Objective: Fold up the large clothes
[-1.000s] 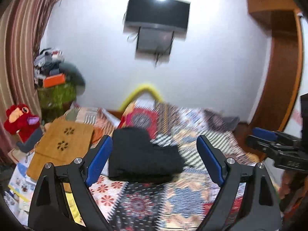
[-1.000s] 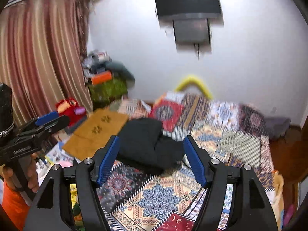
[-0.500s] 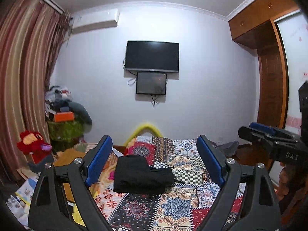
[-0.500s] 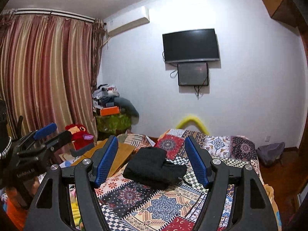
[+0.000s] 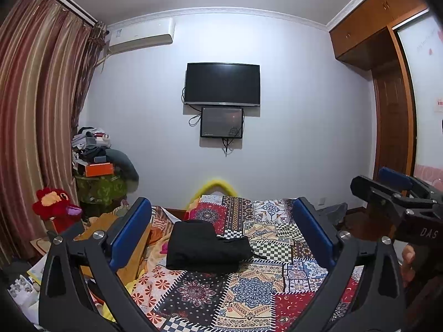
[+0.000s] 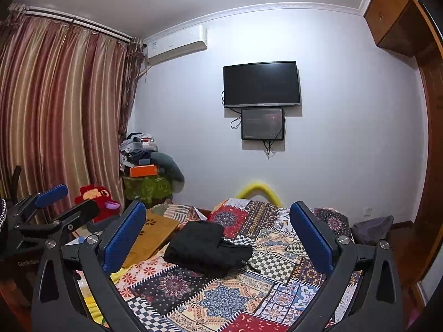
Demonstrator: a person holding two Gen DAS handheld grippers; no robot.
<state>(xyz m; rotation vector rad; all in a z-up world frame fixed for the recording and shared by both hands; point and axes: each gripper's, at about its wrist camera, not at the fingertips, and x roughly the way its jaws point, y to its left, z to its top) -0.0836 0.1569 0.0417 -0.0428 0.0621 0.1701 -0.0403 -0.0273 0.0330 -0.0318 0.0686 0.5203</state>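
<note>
A folded black garment lies on the bed's patchwork cover, toward the cover's left side. My left gripper is held level and well back from it; its jaws are opening, with nothing between the blue pads. My right gripper is also level and back from the bed, jaws opening and empty. Each gripper shows at the edge of the other's view: the right gripper and the left gripper. Part of a hand shows beneath the right one.
A wooden board leans at the bed's left edge. Beside it are a red plush toy, a cluttered stand and curtains. A TV hangs on the far wall; a wardrobe stands right.
Both grippers drew back from the bed and tipped up, so the garment looks smaller and farther. Both pairs of jaws spread wider, the right one most.
</note>
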